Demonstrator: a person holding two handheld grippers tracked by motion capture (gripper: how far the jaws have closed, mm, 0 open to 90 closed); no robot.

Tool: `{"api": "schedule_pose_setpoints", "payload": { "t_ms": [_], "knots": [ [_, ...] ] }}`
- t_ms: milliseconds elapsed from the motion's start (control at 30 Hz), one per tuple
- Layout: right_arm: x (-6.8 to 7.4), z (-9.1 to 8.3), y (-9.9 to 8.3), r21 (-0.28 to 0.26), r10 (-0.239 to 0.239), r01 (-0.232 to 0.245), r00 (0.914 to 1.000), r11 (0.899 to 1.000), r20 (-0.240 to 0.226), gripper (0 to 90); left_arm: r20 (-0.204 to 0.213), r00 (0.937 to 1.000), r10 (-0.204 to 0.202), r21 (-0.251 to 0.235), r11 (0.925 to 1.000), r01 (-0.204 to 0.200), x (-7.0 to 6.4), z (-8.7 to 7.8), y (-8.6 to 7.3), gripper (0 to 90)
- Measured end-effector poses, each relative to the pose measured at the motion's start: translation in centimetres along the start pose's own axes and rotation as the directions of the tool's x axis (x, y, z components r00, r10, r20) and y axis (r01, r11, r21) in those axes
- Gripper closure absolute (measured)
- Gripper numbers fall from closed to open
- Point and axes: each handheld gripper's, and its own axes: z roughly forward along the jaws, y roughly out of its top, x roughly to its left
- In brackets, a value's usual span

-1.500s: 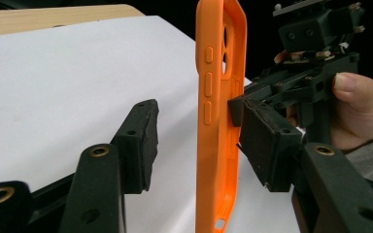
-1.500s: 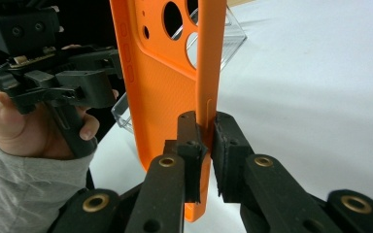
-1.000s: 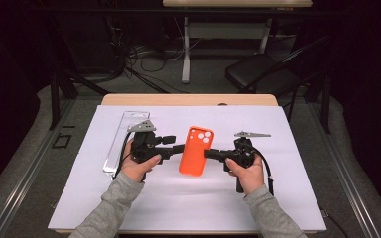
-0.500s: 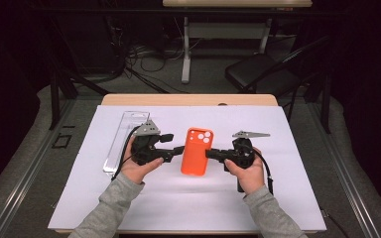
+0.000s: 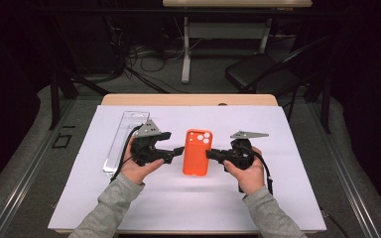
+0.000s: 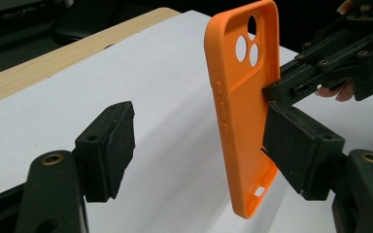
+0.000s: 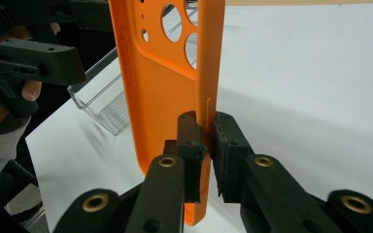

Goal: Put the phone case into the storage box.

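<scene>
An orange phone case [image 5: 197, 151] with three camera holes near its top is held up off the white sheet. My right gripper [image 5: 211, 154] is shut on the case's right side wall; in the right gripper view its pads [image 7: 205, 121] pinch that thin edge of the phone case [image 7: 160, 77]. My left gripper [image 5: 178, 150] stands open at the case's left side. In the left gripper view its jaws [image 6: 199, 121] are wide apart. The phone case [image 6: 240, 102] stands close against the right-hand jaw, and I cannot tell if they touch.
A clear plastic tray [image 5: 124, 139] lies on the white sheet [image 5: 287, 198] left of my left hand. The wooden table edge [image 5: 188, 99] runs along the back. A dark chair [image 5: 258, 74] and cables are on the floor beyond.
The case and both grippers have drifted slightly to the right, and the case now hangs a little straighter. The grips look the same.
</scene>
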Motion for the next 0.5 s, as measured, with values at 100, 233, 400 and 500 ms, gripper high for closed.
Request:
{"api": "schedule_pose_setpoints", "payload": {
  "t_ms": [100, 233, 400, 500],
  "knots": [
    [0.1, 0.0, 0.0, 0.008, -0.001, 0.001, 1.0, 1.0, 0.007, 82.7, -0.005, 1.0, 0.001, -0.005, 1.0, -0.001, 0.0, -0.1, 0.1, 27.7],
    [0.5, -0.2, 0.0, 0.012, -0.016, 0.016, 0.9996, 1.0, 0.025, 82.7, -0.013, 0.9998, 0.012, -0.007, 0.9999, -0.012, -0.1, -0.1, 0.2, 27.8],
    [0.8, -0.3, 0.2, 0.02, -0.043, 0.042, 0.9982, 0.999, 0.042, 82.7, -0.039, 0.9987, 0.031, 0.005, 0.9995, -0.031, -0.4, -0.4, 0.1, 28.0],
    [1.1, -0.2, 0.3, 0.031, -0.05, 0.048, 0.9979, 0.998, 0.042, 82.7, -0.049, 0.9982, 0.033, 0.003, 0.9994, -0.033, -0.4, -0.6, 0.1, 28.1]
  ]
}}
